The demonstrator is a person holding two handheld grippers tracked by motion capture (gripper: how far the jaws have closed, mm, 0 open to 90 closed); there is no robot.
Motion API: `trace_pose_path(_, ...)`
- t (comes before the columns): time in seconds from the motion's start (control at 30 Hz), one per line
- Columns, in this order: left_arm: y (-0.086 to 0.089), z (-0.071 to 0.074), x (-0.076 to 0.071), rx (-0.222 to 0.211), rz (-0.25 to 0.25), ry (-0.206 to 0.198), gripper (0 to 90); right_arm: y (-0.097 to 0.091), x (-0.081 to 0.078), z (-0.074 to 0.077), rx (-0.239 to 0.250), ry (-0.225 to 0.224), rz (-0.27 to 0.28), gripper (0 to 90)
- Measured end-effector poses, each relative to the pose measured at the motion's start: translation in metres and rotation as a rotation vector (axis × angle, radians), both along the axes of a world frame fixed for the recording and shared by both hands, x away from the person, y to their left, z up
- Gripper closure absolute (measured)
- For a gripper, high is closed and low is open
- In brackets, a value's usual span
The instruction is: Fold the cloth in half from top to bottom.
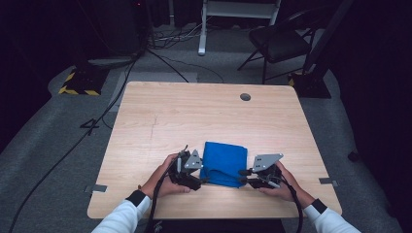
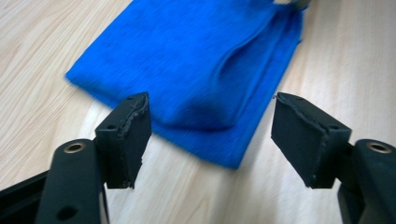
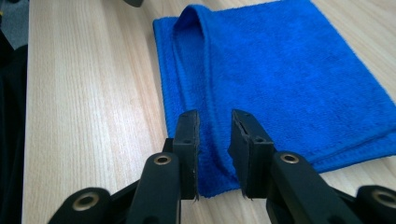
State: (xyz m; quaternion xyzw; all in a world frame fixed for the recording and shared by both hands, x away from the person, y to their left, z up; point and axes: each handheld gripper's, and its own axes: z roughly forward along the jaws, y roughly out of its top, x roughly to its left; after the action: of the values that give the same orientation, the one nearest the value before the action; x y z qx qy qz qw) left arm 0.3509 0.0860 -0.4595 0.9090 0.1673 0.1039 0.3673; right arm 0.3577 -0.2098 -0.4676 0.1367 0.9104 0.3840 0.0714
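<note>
Both grippers sit at the near edge of the wooden table [image 1: 160, 111], flanking a folded blue towel [image 1: 224, 162] that lies flat near that edge, its long axis apparently running away from the person, though the foreshortened high view makes this uncertain. Left gripper [image 2: 210, 135] jaws are spread wide on either side of a towel corner without touching it, while the right gripper [image 3: 215, 149] jaws stand narrowly apart around a raised fold at the towel's edge; whether the pads press the fold cannot be told. No brand, label or writing is legible on any item.
</note>
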Motion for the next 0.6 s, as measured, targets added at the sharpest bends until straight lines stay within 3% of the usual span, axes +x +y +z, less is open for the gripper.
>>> trace_pose_path(0.13,-0.007,-0.001,-0.001,0.005,0.001,-0.006,31.1,0.001,0.0,-0.003,-0.011,0.002,-0.001,73.4)
trace_pose_path(0.23,-0.011,-0.003,0.0,0.029,-0.025,-0.017,50.4,0.002,0.0,-0.005,-0.014,0.007,0.002,73.0)
trace_pose_path(0.3,-0.014,-0.006,-0.001,0.069,-0.034,-0.031,62.1,0.002,-0.001,-0.006,-0.019,0.011,0.002,72.8)
trace_pose_path(0.4,-0.011,-0.008,-0.001,0.093,-0.067,-0.024,77.4,0.002,-0.001,-0.009,-0.029,0.015,0.007,72.5)
trace_pose_path(0.6,-0.002,-0.011,-0.003,0.093,-0.097,-0.005,87.9,-0.001,-0.003,-0.012,-0.034,0.035,0.002,72.4)
